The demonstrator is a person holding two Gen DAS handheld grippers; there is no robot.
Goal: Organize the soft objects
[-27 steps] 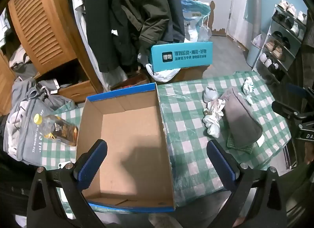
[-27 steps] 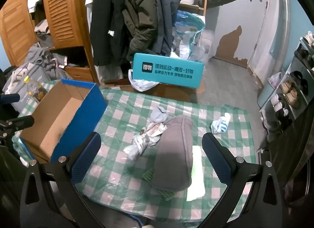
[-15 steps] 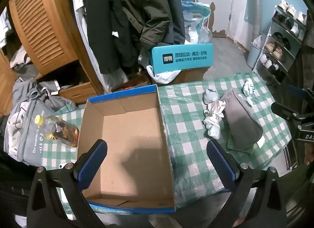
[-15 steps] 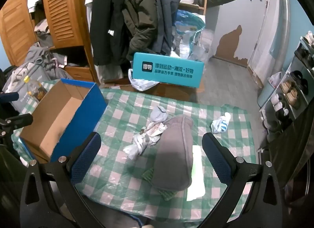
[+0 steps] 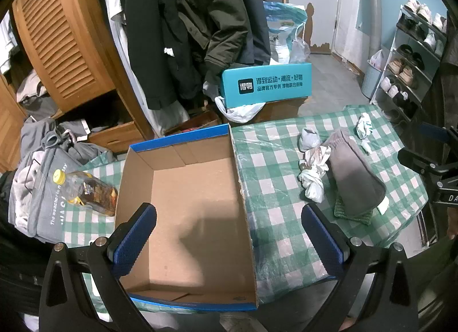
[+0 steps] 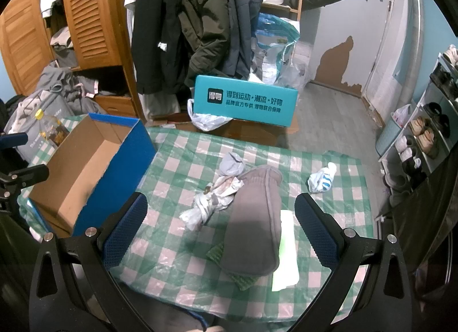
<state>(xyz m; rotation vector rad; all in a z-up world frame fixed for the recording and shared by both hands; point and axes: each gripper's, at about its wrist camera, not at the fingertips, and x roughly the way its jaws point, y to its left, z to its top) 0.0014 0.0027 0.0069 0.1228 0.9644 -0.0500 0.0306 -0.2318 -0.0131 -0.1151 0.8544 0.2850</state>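
Note:
An open blue cardboard box [image 5: 186,206] [image 6: 94,166] lies empty on the left of the green checked table [image 5: 274,160] [image 6: 183,160]. On the right lie a grey folded garment [image 5: 355,180] [image 6: 254,217], a white rolled cloth [image 5: 312,171] [image 6: 209,200], a grey sock ball [image 5: 309,138] [image 6: 232,164], a white-blue sock ball [image 5: 364,124] [image 6: 322,179], a green cloth [image 6: 243,276] and a pale green cloth [image 6: 286,252]. My left gripper [image 5: 229,231] is open above the box. My right gripper [image 6: 220,229] is open above the grey garment.
A bottle [image 5: 86,189] lies on the table left of the box beside a grey bag [image 5: 37,189]. Beyond the table stand a teal box [image 5: 266,86] [image 6: 243,100], hanging coats [image 6: 194,23] and a wooden wardrobe [image 5: 63,34]. A shoe rack [image 6: 429,120] stands at the right.
Both views have shifted only slightly. Both grippers stay open and no object has moved.

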